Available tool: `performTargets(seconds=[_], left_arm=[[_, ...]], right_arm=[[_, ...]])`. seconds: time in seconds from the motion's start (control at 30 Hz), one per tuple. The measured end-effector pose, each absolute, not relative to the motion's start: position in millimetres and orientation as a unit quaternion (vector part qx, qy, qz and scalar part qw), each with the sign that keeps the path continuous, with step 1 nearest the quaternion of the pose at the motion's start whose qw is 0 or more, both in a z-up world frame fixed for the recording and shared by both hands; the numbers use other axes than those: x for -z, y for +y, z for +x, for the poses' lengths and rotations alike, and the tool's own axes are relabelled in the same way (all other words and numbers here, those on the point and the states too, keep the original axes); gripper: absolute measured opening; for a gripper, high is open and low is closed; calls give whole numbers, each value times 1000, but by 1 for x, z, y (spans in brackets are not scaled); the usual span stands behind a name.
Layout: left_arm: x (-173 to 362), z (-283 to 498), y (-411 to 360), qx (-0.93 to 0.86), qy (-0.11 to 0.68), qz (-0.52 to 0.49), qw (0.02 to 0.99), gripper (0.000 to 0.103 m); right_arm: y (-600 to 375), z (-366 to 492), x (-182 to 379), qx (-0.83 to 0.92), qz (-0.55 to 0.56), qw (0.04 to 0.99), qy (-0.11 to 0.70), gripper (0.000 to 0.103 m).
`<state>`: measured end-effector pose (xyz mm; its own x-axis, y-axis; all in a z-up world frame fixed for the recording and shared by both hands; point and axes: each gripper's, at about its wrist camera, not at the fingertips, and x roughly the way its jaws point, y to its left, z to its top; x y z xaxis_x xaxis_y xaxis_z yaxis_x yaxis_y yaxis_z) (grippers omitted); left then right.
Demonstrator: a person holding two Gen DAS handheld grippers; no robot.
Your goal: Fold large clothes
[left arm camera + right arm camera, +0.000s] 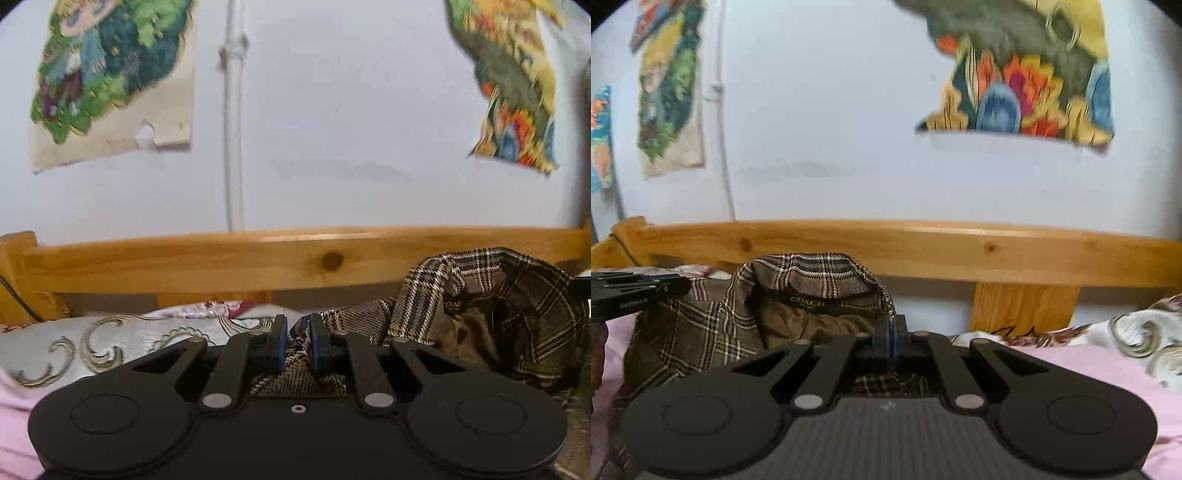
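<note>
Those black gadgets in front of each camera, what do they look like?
Both the left gripper and right gripper are matte black plastic: two round discs at the base, angled link bars with silver pivot pins, and slim jaws lined with blue pads. Faint white lettering marks the left one's side.

Left gripper pinched on brown plaid coat, collar raised before wooden bed rail, patterned bedding beside.
</note>
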<state>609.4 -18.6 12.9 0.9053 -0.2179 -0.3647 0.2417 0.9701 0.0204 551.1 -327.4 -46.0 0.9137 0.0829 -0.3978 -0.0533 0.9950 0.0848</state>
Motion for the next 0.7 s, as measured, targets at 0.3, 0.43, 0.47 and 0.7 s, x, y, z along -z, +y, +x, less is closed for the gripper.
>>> performTargets(seconds=[0.3, 0.43, 0.47, 0.7], left_arm=[[-51, 518, 15, 177, 140, 2, 974, 12], [-48, 480, 29, 195, 152, -18, 969, 10], [-46, 471, 33, 198, 155, -23, 967, 9], [-18, 426, 55, 224, 202, -34, 953, 6]], right_arm=[[-342, 445, 14, -48, 46, 988, 138, 2], [-347, 401, 17, -52, 35, 987, 145, 2], [-347, 390, 18, -51, 33, 987, 148, 2], [-336, 320, 42, -66, 12, 982, 179, 2]])
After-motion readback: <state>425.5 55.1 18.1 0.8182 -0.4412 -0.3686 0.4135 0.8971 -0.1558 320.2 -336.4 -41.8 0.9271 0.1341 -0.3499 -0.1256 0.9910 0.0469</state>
